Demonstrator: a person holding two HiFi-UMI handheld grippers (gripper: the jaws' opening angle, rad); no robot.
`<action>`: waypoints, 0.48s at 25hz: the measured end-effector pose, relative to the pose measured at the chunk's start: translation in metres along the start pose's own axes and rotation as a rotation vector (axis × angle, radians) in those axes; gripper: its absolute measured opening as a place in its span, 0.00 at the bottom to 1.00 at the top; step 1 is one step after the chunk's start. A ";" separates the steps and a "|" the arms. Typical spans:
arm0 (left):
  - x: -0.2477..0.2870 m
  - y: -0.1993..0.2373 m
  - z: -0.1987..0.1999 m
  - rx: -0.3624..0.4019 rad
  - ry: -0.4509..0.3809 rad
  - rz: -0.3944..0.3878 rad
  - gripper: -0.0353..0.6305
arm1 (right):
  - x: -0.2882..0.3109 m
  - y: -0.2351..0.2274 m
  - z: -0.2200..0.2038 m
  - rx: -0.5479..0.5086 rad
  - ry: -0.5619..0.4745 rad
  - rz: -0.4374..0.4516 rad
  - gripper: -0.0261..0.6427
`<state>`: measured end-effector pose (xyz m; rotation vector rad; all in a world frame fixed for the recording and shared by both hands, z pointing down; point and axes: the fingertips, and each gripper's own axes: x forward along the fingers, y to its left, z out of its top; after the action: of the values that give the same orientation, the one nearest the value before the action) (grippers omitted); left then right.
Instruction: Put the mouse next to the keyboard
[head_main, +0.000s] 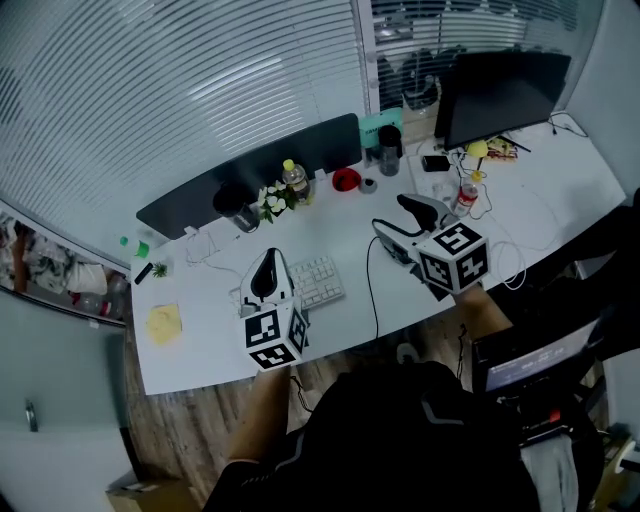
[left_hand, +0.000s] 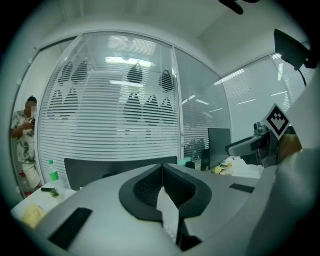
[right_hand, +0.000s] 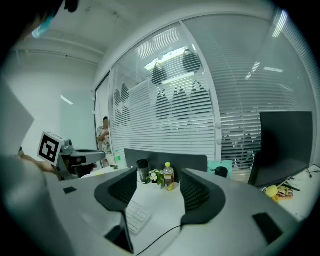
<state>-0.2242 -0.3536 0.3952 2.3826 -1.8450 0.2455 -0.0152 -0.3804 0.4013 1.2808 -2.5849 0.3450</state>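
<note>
The white keyboard (head_main: 320, 284) lies on the white desk (head_main: 200, 345) near its front edge. My left gripper (head_main: 268, 262) hovers over the keyboard's left end, its jaws shut together with nothing between them (left_hand: 161, 172). My right gripper (head_main: 390, 215) hangs over the desk to the right of the keyboard. Its jaws stand open and hold nothing (right_hand: 159, 182). Between them I see the keyboard (right_hand: 134, 216) and a black cable (right_hand: 165, 235) below. A black cable (head_main: 374, 300) runs across the desk to its front edge. I cannot make out a mouse in any view.
A dark monitor (head_main: 500, 90) stands at the back right, a grey divider panel (head_main: 250, 170) along the back. In front of it stand a bottle (head_main: 294, 180), a black cup (head_main: 240, 212), a dark tumbler (head_main: 390, 148) and a red object (head_main: 346, 180). Yellow notes (head_main: 163, 322) lie at left.
</note>
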 end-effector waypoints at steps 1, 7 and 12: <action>0.000 -0.001 0.004 -0.005 -0.006 -0.008 0.10 | -0.003 0.001 0.005 0.002 -0.010 0.000 0.43; -0.011 -0.007 0.025 -0.010 -0.044 -0.064 0.10 | -0.023 0.008 0.035 0.012 -0.093 -0.003 0.26; -0.027 -0.008 0.040 -0.019 -0.083 -0.064 0.10 | -0.033 0.020 0.047 0.011 -0.118 0.012 0.13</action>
<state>-0.2213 -0.3335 0.3503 2.4699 -1.7921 0.1243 -0.0170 -0.3591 0.3448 1.3280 -2.6919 0.2942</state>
